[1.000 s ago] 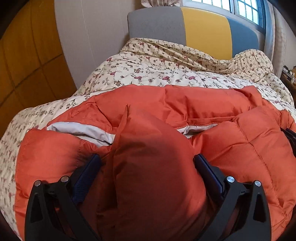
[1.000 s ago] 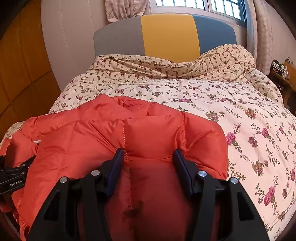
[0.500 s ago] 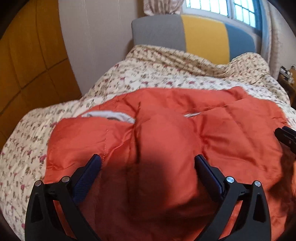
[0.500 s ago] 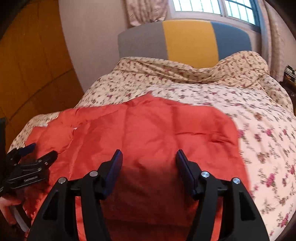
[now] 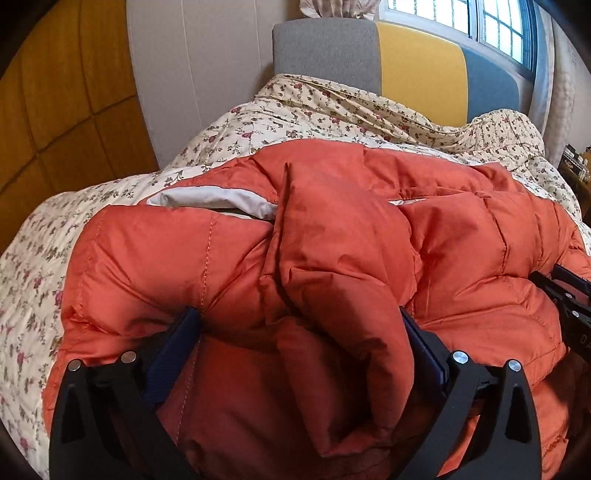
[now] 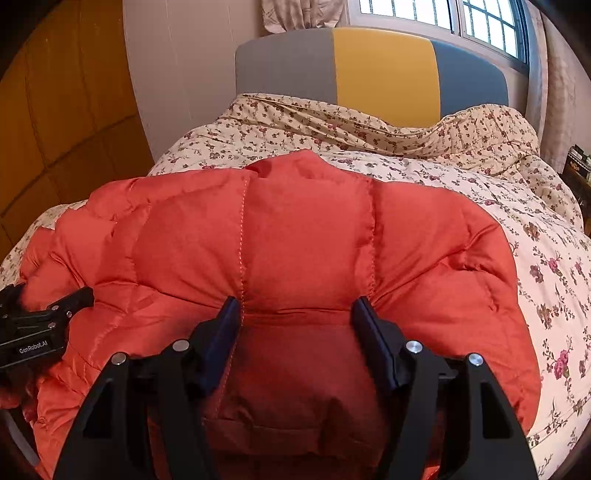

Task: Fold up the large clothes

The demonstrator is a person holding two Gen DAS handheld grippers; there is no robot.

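Left gripper: seen at the bottom of the left wrist view, its jaws are set wide apart and a thick bunched fold of the orange puffer jacket is held between the blue pads; the padding is pinched in at both pads, so the fold is clamped.
Left gripper in the other view: its black body is seen at the left edge of the right wrist view, lying against the jacket's left part.
Orange puffer jacket: spread across the lower half of both views on the floral quilt, filling the centre and lower frame; quilted seams are seen running up from each gripper.
Grey lining: a pale strip is exposed at centre left of the left wrist view, between two orange layers.
Right gripper: seen at the bottom centre of the right wrist view, its jaws have just been opening, yet a padded panel of the jacket is still pressed between the blue pads, with the fabric puckered at each pad; it is clamped on the jacket.
Right gripper in the other view: black parts are seen at the right edge of the left wrist view, touching the jacket.
Headboard: grey, yellow and blue panels are seen at the upper centre of both views, behind the quilt.
Window: seen at the upper right.
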